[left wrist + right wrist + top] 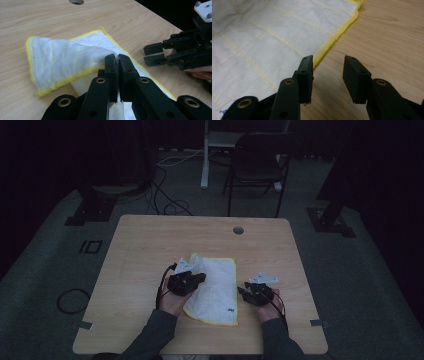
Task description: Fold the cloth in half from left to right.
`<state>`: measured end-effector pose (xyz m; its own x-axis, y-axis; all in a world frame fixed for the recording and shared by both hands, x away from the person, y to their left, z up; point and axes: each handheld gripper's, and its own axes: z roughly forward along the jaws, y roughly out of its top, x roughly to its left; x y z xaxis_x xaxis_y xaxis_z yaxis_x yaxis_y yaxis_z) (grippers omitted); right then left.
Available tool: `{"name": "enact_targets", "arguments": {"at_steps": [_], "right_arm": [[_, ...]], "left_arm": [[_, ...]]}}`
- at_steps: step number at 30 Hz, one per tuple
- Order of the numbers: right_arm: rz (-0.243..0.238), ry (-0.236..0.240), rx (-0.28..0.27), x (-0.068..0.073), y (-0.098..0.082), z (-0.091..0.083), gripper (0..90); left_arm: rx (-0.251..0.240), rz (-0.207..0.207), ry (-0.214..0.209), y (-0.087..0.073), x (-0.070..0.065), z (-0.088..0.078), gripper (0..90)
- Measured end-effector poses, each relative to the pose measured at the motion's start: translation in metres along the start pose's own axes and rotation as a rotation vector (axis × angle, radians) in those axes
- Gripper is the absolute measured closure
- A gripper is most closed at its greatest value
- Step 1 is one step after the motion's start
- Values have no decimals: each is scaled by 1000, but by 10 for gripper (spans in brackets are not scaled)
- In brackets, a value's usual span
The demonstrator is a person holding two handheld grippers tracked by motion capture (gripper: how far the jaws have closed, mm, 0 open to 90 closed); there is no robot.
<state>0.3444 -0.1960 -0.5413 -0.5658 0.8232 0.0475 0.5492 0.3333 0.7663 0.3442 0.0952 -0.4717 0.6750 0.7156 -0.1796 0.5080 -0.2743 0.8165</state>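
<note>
Clamped jaws of the left hand-held gripper (117, 58) pinch a corner of the white cloth (65, 60), and that yellow-hemmed corner is lifted and folded over toward the middle of the cloth. Beyond the fold, the rest of the cloth (216, 287) lies flat on the worktop (140, 245), near the person's edge and roughly central. To its right, the right hand-held gripper (328, 66) stands with its jaws apart and nothing between them; one jaw tip sits just at the cloth's yellow hem (329, 43), the other over bare wood. In the left gripper view that right hand-held gripper (153, 53) points in toward the cloth's edge, low over the wood.

A round cable hole (238, 230) sits near the worktop's far edge, well apart from the cloth. A folding chair (257, 165) and loose cables (165, 195) are on the floor behind.

Both forearms come in from the near edge, the left hand (172, 302) resting over the cloth's left side, the right hand (270, 310) beside its right border.
</note>
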Motion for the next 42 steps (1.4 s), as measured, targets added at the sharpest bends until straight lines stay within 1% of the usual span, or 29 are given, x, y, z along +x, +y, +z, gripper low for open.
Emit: {"name": "enact_targets", "arguments": {"at_steps": [2,11,16,20,21,26,27,28,30,34,38,39,42], "right_arm": [[1,-2,0,0,0,0,602],[19,-17,-12,-5,0,-4,607],[18,-19,-14,-5,0,-4,607],[25,-24,-14,-6,0,-4,607],[25,-24,-14,-6,0,-4,607],[39,-35,-10,-8,-1,-4,607],[39,-35,-10,-8,-1,-4,607],[41,-36,-10,-8,-1,-5,607],[43,-37,-10,-8,-1,-5,606],[41,-37,-9,-8,-1,-4,606],[39,-37,-8,-8,-1,-4,606],[39,-37,-8,-8,-1,-4,606],[38,-36,-9,-8,-1,-4,604]], "left_arm": [[5,9,-2,1,-1,2,872],[22,28,-20,5,-9,16,873],[36,42,-25,6,-14,23,873],[54,56,-43,8,-19,33,872],[54,56,-43,8,-19,33,872],[77,69,-52,8,-23,45,872],[77,69,-52,8,-23,45,872],[90,75,-54,8,-23,49,872],[97,71,-57,6,-24,54,872],[123,81,-64,3,-26,62,872],[140,72,-67,-2,-29,71,872],[140,72,-67,-2,-29,71,872],[164,73,-67,-7,-31,78,872]]}}
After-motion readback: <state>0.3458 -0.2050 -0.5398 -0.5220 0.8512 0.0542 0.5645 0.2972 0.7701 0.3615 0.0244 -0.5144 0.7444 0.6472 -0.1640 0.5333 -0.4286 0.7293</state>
